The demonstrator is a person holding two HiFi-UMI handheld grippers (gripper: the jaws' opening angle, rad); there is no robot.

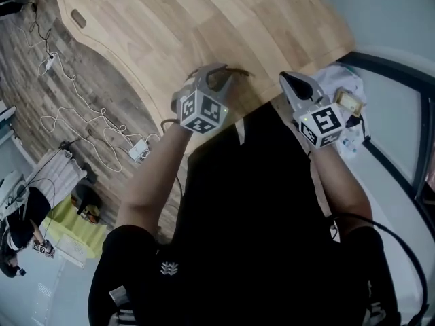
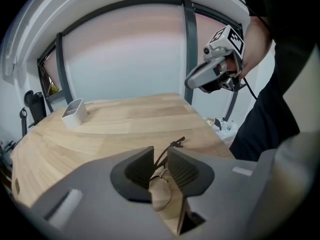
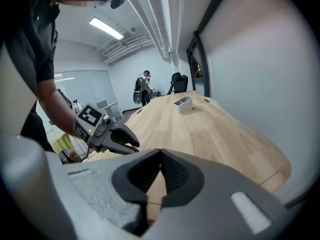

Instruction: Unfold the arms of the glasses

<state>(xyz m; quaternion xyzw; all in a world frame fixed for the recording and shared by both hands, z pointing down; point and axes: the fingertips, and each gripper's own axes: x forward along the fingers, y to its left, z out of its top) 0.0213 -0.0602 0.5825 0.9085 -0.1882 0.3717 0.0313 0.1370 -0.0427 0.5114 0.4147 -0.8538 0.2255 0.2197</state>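
1 glasses [image 2: 173, 145], 1 left gripper [image 2: 160, 159], 1 right gripper [image 3: 160, 156], 1 table [image 2: 125, 119]

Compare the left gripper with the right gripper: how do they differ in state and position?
The left gripper has its jaws apart; the right gripper has its jaws shut, tips together. The glasses lie between the left gripper's jaws; nothing is between the right gripper's. The left gripper is low over the table; the right gripper hangs near the table's edge. Both are grey, two-jawed tools.
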